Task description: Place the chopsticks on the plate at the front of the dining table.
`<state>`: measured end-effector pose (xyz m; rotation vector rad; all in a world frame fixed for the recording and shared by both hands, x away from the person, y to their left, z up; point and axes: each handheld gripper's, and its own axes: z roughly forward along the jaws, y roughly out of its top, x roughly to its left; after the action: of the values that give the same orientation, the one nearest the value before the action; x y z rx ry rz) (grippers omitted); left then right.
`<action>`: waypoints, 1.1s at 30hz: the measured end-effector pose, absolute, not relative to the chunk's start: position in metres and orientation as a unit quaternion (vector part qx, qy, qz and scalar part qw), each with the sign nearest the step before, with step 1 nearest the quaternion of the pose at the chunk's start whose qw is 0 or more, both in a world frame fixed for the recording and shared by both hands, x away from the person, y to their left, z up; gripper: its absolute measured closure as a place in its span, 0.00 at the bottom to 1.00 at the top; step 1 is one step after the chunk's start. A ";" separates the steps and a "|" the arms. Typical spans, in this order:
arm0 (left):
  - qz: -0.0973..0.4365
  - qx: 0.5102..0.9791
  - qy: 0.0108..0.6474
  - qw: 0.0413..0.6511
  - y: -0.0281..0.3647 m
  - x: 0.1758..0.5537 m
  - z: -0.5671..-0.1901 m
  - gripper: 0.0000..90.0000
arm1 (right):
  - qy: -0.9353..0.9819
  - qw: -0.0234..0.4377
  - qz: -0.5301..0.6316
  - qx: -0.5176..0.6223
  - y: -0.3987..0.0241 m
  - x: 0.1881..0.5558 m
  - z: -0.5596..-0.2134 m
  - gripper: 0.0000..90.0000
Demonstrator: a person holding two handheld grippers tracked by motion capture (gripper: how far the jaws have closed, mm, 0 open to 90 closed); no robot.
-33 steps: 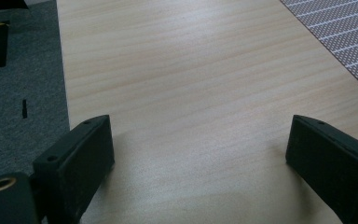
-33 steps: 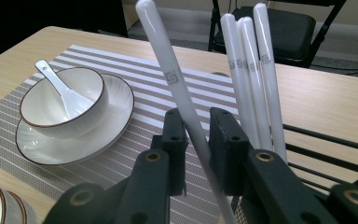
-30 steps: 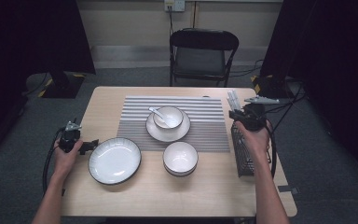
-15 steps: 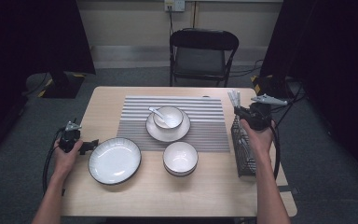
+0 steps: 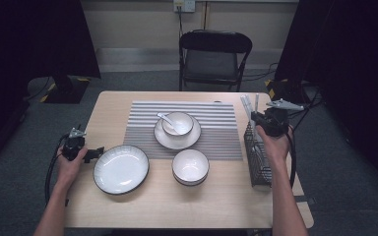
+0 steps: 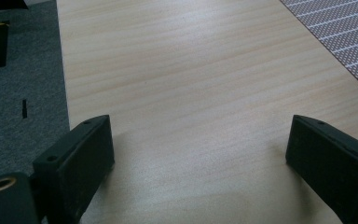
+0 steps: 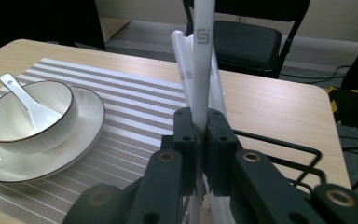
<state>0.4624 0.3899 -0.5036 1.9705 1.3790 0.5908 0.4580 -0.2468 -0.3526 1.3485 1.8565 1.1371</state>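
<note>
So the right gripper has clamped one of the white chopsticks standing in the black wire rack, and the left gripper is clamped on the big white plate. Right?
Not quite: the left gripper holds nothing. The left gripper view shows its jaws open over bare wooden table. The rest holds.

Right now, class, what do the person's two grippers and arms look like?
Both the left gripper and the right gripper are black, with blocky jaws and brass-coloured screw holes. A black cable trails from each. The right carries a grey three-cornered plate. The forearms are bare, with no sleeves.
</note>
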 end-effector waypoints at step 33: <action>0.225 0.752 0.526 0.326 0.390 0.462 -0.504 0.08 | 0.659 0.293 0.476 0.503 -0.264 0.443 -0.335 0.95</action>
<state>0.4624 0.3899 -0.5036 1.9707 1.3791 0.5906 0.4433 -0.2639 -0.3351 1.3413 1.7550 1.2691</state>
